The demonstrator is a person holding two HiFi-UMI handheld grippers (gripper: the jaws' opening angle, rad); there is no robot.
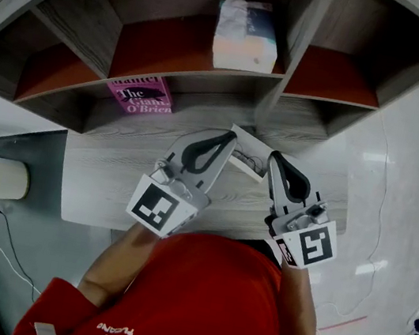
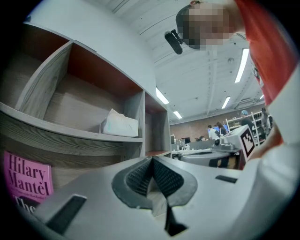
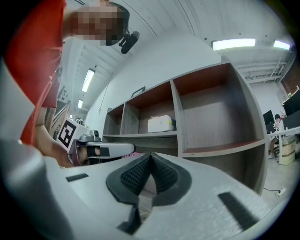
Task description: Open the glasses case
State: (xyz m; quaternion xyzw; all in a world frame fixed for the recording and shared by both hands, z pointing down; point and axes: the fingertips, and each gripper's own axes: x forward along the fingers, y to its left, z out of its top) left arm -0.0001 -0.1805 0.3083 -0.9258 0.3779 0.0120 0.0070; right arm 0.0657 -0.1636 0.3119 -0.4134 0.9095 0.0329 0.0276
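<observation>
The shelf unit (image 1: 74, 26) fills the far side, its cubbies rising from the far edge of the wooden tabletop (image 1: 111, 177). The left gripper (image 1: 229, 138) and the right gripper (image 1: 273, 158) reach in from the near edge and converge toward the middle of the far edge. A white tissue pack (image 1: 246, 37) sits in the centre cubby. A pink book (image 1: 140, 94) lies under the shelf, toward the far left corner.

Smallest is the glasses case (image 1: 247, 157), a white box at the middle of the far edge, just in front of the shelf's upright. Each of its 2 ends touches 1 gripper's tips.

In both gripper views the fingers are pressed together at the tips, with a pale sliver caught low between the pads. I judge that to be a thin edge of the case, so each gripper pinches 1 end.

Whether the case rests on the tabletop or hangs just above it cannot be told.

Risks, as I judge them:
- The pinches sit on thin edges, so a sideways pull could let 1 end slip free and the case drop.
- If both grips are on the same half, the case would only lift, not open.
- A swing toward the shelf could knock it against the upright.
</observation>
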